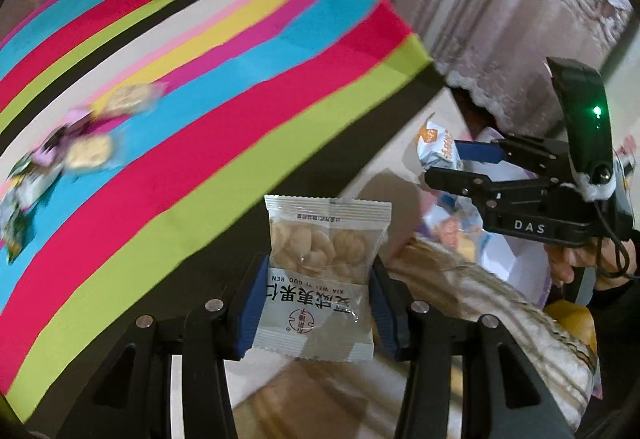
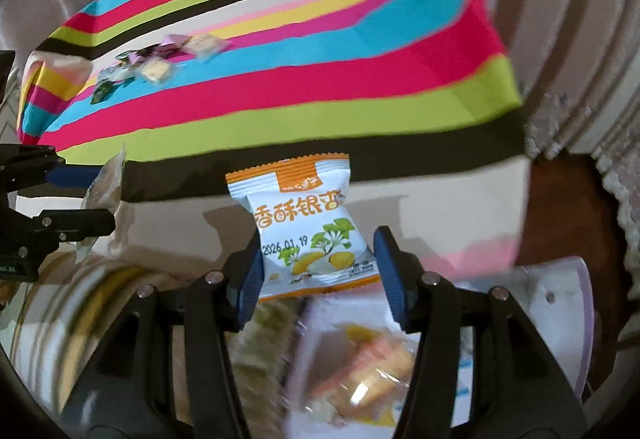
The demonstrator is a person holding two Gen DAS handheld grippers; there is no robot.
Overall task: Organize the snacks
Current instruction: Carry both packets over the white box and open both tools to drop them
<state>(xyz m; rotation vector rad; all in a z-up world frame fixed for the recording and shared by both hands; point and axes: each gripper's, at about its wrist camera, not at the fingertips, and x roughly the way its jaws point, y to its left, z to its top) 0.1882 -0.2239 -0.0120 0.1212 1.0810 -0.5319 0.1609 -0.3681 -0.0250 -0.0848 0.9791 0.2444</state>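
Snack packets are held off the table, one per gripper. Left gripper [image 1: 316, 303] is clamped narrow on the clear nut packet [image 1: 322, 281], long axis upright. Right gripper [image 2: 320, 271] is clamped on the orange-white packet [image 2: 310, 227]. Sorted snack cluster [image 1: 76, 147] is seen far-left on the striped cloth [image 1: 224, 87], nearer the left gripper; its placement is judged next.

Two tongs show, each with one packet: a clear nut packet [image 1: 320, 279] and an orange-and-white packet [image 2: 308, 227]. A blurred cluster of small snacks [image 1: 80, 143], too smeared to count, lies left of frame on one striped worktop [image 1: 240, 79].
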